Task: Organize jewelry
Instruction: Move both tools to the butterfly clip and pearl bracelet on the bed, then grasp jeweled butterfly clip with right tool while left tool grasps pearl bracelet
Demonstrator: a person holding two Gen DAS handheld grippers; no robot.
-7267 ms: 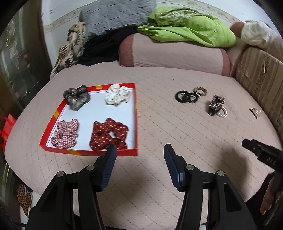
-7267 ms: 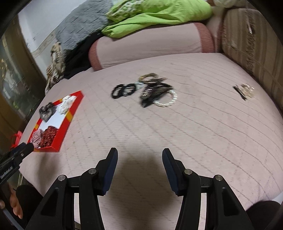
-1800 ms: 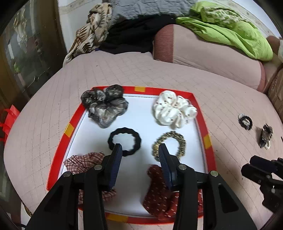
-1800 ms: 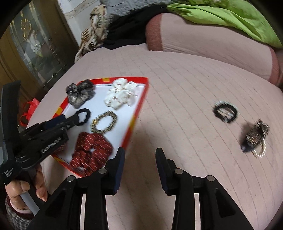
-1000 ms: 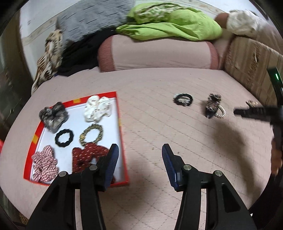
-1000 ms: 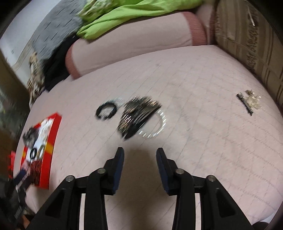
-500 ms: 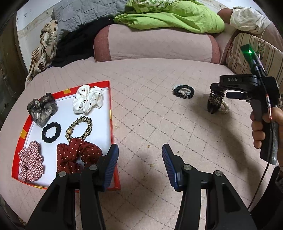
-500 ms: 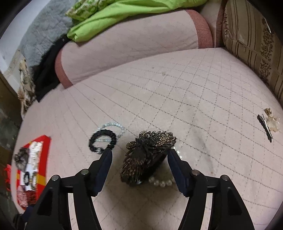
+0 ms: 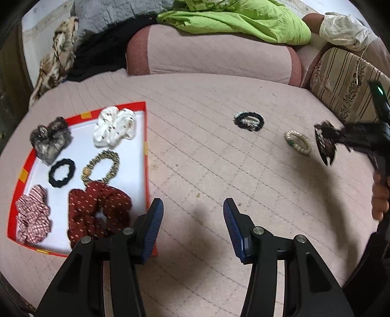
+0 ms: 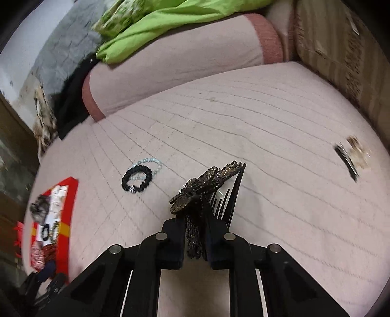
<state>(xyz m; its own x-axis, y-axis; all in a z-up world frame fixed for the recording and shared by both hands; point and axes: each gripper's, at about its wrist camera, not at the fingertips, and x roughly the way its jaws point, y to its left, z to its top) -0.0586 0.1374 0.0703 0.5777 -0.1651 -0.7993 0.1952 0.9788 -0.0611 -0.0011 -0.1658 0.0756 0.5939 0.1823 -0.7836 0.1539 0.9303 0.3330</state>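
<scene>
A red-rimmed white tray on the pink quilt holds several scrunchies, a black hair tie and a gold band. My left gripper stands open and empty over the quilt, just right of the tray. My right gripper is closing its jaws on a dark beaded flower hair clip, the pads pressing on its base. The clip hangs clear of the quilt in the left wrist view. A pearl bracelet lies bare beside it. A black hair tie on a bead bracelet lies further left.
A small clip with a pale ornament lies at the far right of the quilt. A pink bolster with green bedding closes the back. A striped cushion borders the right. A hand holds the right gripper's handle.
The right gripper's jaws have closed on the flower hair clip and lifted it off the pearl bracelet, which now lies uncovered. The left gripper has stayed put.
</scene>
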